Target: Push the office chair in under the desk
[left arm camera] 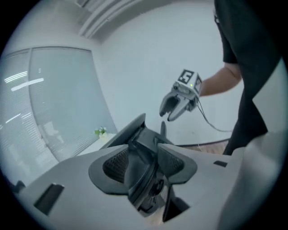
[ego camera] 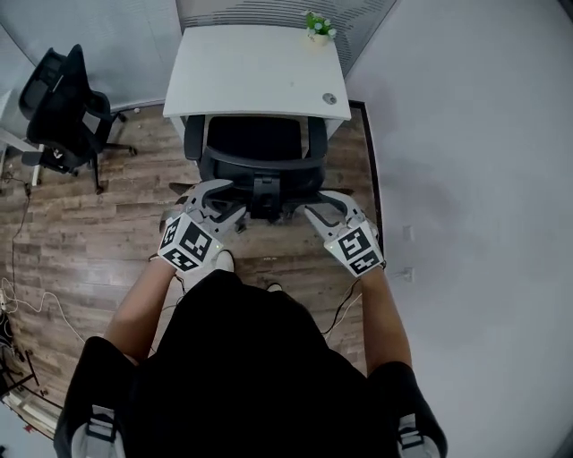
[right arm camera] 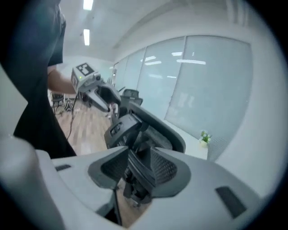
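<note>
1. Office chair (ego camera: 255, 148) sits straight ahead of both grippers, its front tucked under the near edge of the desk (ego camera: 255, 72), with its back and armrests outside.
2. We hold the left gripper (ego camera: 219, 199) and the right gripper (ego camera: 324, 204) just short of the chair back, one toward each end. Both have their jaws spread, and neither clamps anything.
3. We judge the main risk to be an uneven shove. More force from one gripper could swivel the seat and drive an armrest into the desk edge instead of under it.
4. A hard bump there could also rock the potted plant (ego camera: 318, 27) at the desk's far corner, well beyond the right gripper.
5. A wall (ego camera: 466, 134) runs close along the right gripper's outer side, leaving little room to correct that way.
6. A second chair (ego camera: 67, 112) stands well off the left gripper's outer side, out of the path.
7. A cable (left arm camera: 209, 122) trails from the right gripper and could snag.
</note>
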The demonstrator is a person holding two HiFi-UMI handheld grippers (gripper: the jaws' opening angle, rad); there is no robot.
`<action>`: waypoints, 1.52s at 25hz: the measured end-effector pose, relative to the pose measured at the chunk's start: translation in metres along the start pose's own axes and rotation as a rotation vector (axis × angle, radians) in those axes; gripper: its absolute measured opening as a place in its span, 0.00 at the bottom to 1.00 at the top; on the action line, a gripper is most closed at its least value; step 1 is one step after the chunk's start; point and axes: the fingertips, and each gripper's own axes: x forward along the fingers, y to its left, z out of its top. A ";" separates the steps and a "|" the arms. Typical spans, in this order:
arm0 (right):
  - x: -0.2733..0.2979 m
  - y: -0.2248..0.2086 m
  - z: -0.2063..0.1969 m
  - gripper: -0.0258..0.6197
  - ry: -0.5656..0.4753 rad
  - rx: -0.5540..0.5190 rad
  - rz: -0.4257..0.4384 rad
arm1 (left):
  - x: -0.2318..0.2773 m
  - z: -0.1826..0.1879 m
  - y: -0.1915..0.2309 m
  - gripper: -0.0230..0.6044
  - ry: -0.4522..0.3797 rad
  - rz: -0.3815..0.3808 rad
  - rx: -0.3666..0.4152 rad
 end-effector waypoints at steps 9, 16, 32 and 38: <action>-0.077 0.030 0.068 0.25 -0.459 0.208 0.018 | -0.028 0.075 -0.052 0.22 -0.263 0.131 -0.240; -0.106 0.074 0.066 0.21 -0.535 0.167 0.060 | -0.047 0.097 -0.099 0.15 -0.322 0.216 -0.241; -0.129 0.082 0.086 0.04 -0.621 0.180 0.068 | -0.076 0.104 -0.103 0.03 -0.409 0.346 -0.322; -0.133 0.077 0.091 0.04 -0.627 0.179 0.050 | -0.077 0.113 -0.102 0.03 -0.413 0.334 -0.319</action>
